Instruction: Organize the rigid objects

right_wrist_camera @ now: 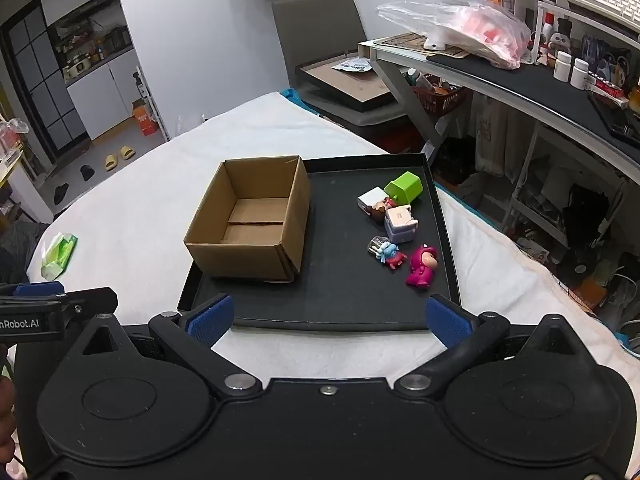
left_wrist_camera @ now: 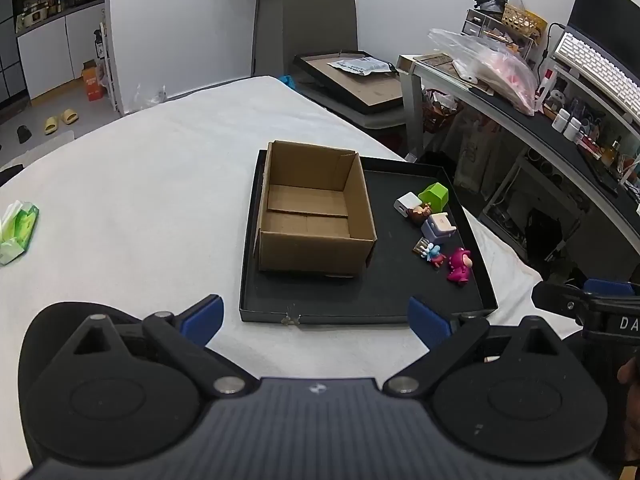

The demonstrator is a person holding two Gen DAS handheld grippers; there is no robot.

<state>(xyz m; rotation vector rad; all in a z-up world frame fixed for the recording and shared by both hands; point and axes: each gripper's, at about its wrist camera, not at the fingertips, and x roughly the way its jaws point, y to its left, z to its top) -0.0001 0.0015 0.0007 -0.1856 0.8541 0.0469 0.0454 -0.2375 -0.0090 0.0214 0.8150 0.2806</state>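
My left gripper (left_wrist_camera: 316,318) hangs above the near edge of the white-covered desk (left_wrist_camera: 132,184), its blue fingers (left_wrist_camera: 206,316) spread wide with nothing between them. My right gripper (right_wrist_camera: 330,320) is the same, fingers (right_wrist_camera: 448,322) fully apart and empty, just short of the near rim of the black tray (right_wrist_camera: 340,322).

The tray lies on the desk ahead of both hands. An open cardboard box (left_wrist_camera: 316,208) stands in its left half, empty inside. In the right half lies a loose cluster of small toys: a green block (right_wrist_camera: 404,187) tipped over at the far end, a white block (right_wrist_camera: 372,198) beside it, a brown figure (right_wrist_camera: 378,212), a lilac-and-white boxy toy (right_wrist_camera: 400,222), a small blue-and-red figure (right_wrist_camera: 390,256) and, nearest, a magenta figure (right_wrist_camera: 422,268). A green tissue pack (left_wrist_camera: 18,228) rests far left on the desk.
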